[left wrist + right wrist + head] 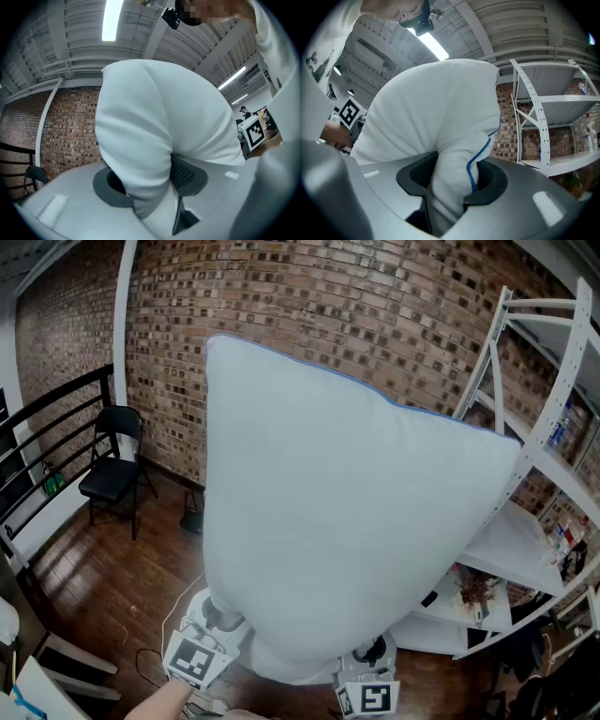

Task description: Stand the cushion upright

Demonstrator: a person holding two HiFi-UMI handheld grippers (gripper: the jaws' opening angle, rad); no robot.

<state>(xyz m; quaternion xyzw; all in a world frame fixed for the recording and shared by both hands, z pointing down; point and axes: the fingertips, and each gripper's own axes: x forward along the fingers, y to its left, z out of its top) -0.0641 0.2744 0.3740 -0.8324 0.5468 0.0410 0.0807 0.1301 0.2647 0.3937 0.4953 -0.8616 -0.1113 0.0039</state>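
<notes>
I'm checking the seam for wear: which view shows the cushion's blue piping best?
The right gripper view: the blue piping runs close and sharp down the fold of the cushion pinched in the right gripper. The head view shows only a thin line along the cushion's top edge; the left gripper view shows none.

1. I can read no words, brands or numbers in any view.
2. The left gripper's marker cube (194, 659) and the right gripper's marker cube (373, 699) carry black-and-white square patterns only, no characters.
3. There is dark print on the person's sleeve (312, 58), too small to read.
</notes>
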